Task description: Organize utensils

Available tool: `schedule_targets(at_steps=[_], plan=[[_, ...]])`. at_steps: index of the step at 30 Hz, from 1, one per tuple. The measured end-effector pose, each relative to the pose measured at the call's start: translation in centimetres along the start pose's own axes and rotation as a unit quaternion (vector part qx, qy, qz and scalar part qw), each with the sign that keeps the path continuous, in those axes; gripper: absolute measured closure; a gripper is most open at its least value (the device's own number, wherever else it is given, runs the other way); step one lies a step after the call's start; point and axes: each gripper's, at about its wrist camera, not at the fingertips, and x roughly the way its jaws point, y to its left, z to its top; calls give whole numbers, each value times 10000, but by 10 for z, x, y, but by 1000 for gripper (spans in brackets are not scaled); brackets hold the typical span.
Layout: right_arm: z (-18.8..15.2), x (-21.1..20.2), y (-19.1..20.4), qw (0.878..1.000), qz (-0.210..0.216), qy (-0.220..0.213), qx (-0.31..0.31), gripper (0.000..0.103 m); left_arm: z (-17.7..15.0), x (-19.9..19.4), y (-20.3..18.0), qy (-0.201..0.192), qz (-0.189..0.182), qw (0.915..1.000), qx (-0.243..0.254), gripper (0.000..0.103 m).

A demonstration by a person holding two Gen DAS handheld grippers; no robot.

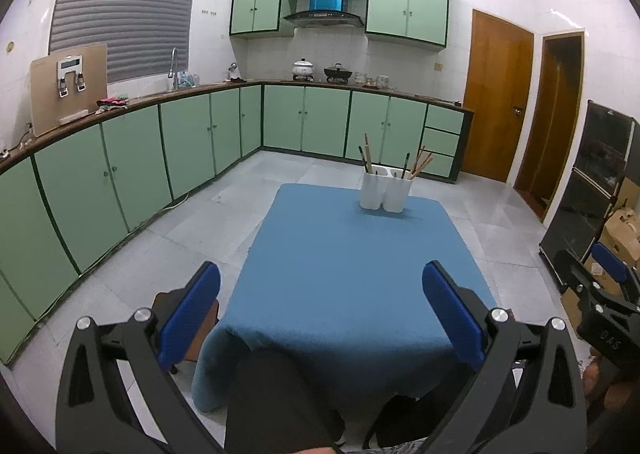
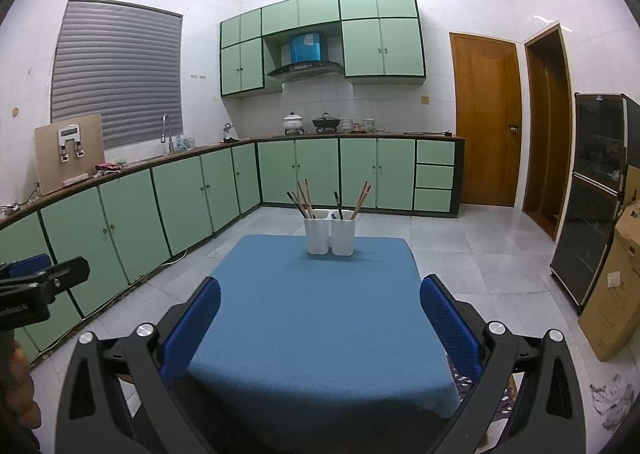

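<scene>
Kitchen: green cabinets point(image 2: 188, 198) lining the walls.
Table point(image 2: 320, 314): wearing a blue cloth.
Utensil holders point(image 2: 330, 232): standing near its far edge, holding chopsticks point(image 2: 306, 198).
Left gripper point(image 1: 320, 310): gaping wide, empty.
Right gripper point(image 2: 320, 318): gaping wide, empty.

holders point(image 2: 331, 233): 2 | table point(image 2: 312, 318): 1 | tools: 2, left tool point(image 1: 320, 286), right tool point(image 2: 320, 300)

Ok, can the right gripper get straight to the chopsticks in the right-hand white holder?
Probably yes: the right gripper has its jaws open, and only bare blue tablecloth lies between it and the chopsticks standing in the white holder.
</scene>
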Motion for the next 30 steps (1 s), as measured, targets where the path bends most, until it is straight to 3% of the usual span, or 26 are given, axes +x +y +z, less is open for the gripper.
schedule_targets(at_steps=[30], plan=[[5, -3, -5, 9999, 25, -153, 43, 5, 3, -15, -9, -257, 211, 9994, 47, 5]])
